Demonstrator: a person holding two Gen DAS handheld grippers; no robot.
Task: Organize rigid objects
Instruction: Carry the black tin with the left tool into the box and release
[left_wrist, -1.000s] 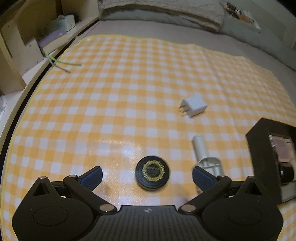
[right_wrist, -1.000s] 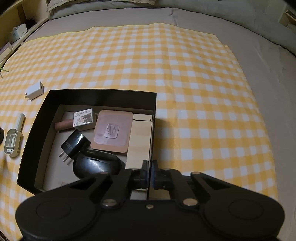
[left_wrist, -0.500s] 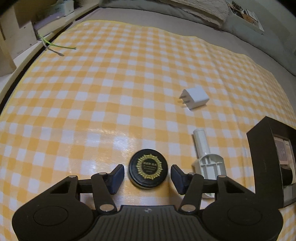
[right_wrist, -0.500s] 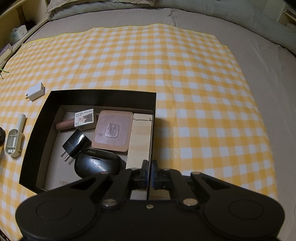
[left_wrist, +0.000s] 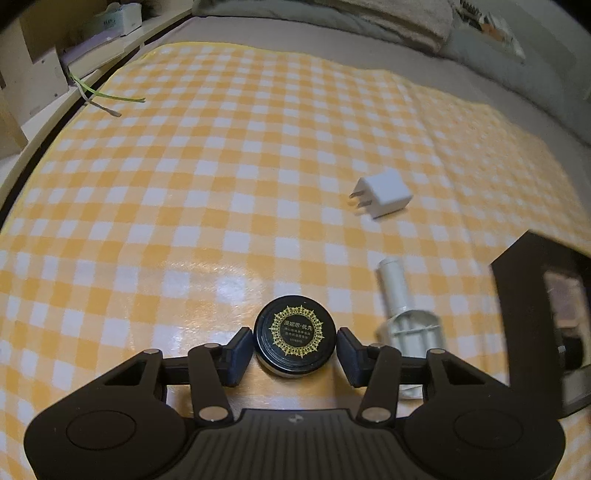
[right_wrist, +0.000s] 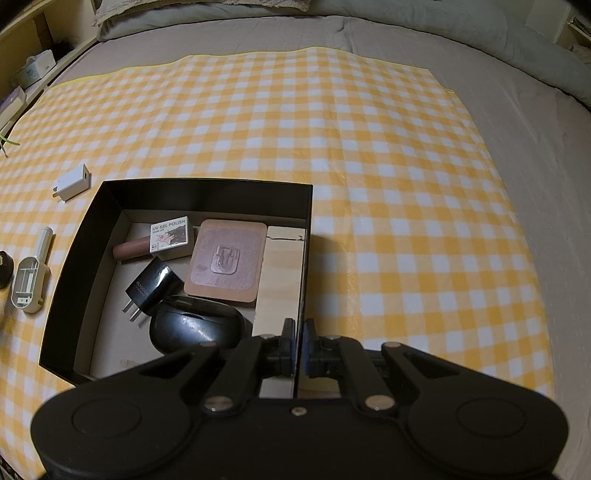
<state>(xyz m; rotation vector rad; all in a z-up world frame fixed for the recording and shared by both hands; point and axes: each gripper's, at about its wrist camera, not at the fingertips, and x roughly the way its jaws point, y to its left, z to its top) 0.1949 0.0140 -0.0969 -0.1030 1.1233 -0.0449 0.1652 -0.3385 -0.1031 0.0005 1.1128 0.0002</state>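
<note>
The left gripper (left_wrist: 295, 345) sits low over a yellow-and-white checked cloth (left_wrist: 221, 177) spread on a bed. Its fingers (left_wrist: 238, 354) are narrowed around a round black jar (left_wrist: 295, 338) with a gold sunburst lid, pads touching or nearly touching its sides. Just right of the jar lies a cream plastic handle-shaped tool (left_wrist: 402, 306); farther off, a white wall charger (left_wrist: 384, 195).

The right gripper (right_wrist: 299, 349) has its fingers pinched on the thin right wall of an open black box (right_wrist: 207, 188). Inside lie a glossy black case (right_wrist: 195, 328), a black plug (right_wrist: 151, 288), a pinkish embossed square (right_wrist: 225, 262), and a gel polish carton (right_wrist: 171, 234).
</note>
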